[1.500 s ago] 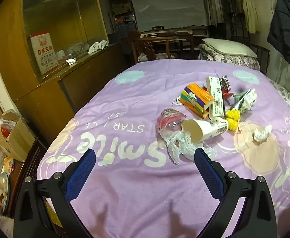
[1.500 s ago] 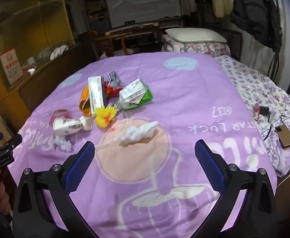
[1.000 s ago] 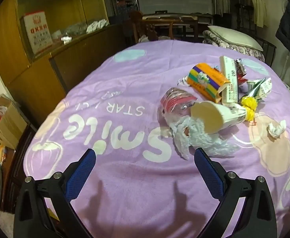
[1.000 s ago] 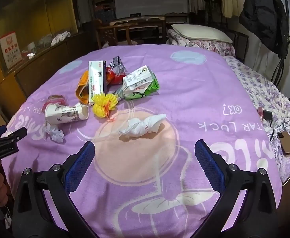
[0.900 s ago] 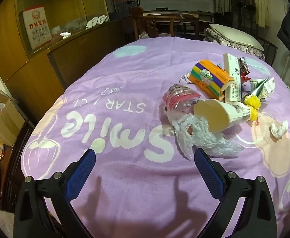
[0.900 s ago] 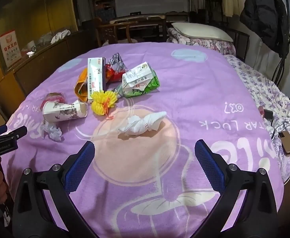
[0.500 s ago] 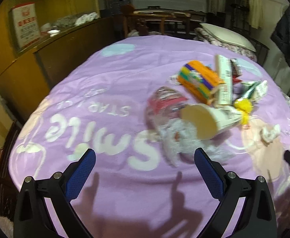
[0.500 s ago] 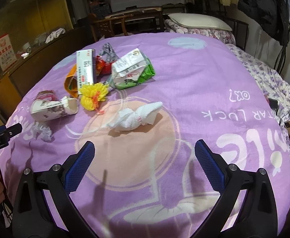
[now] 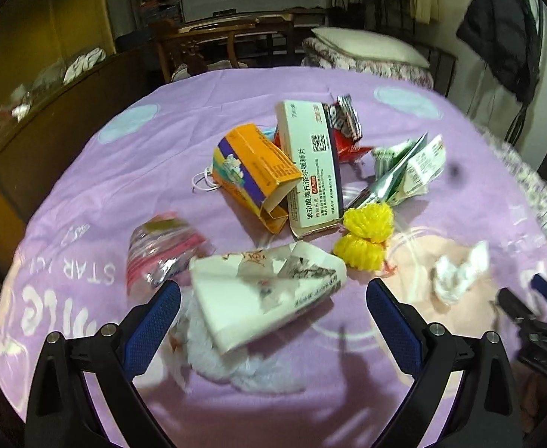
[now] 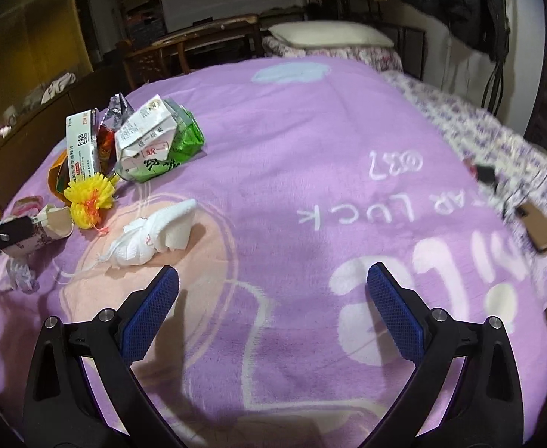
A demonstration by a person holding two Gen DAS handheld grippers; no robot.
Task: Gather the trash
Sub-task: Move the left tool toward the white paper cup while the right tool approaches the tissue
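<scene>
Both grippers are sitting closer to the trash than a moment ago, and the pile is filling more of each view. From the left gripper [image 9: 273,306] the crushed paper cup [image 9: 266,295] is now lying between the spread blue fingers [image 9: 150,328], no longer ahead of them; neither finger is touching it and the jaws are gaping wide with nothing in them. The cup is lying on its side on the purple blanket [image 9: 124,142], partly over a white plastic wrap [image 9: 213,358], with a pink wrapper [image 9: 161,246] just to its left. Beyond it an orange box [image 9: 255,175] and a white box [image 9: 311,164] are leaning together, with a yellow pom-pom [image 9: 367,235] beside them, a red packet [image 9: 344,130] behind and a flattened carton [image 9: 408,168] to the right. A crumpled tissue [image 9: 456,276] is lying apart on the right.

The right gripper [image 10: 273,306] is hanging over bare blanket, its fingers [image 10: 393,310] likewise spread and empty; the tissue [image 10: 154,235] is lying just beyond its left finger. A phone [image 10: 540,231] is resting near the bed's right edge.
</scene>
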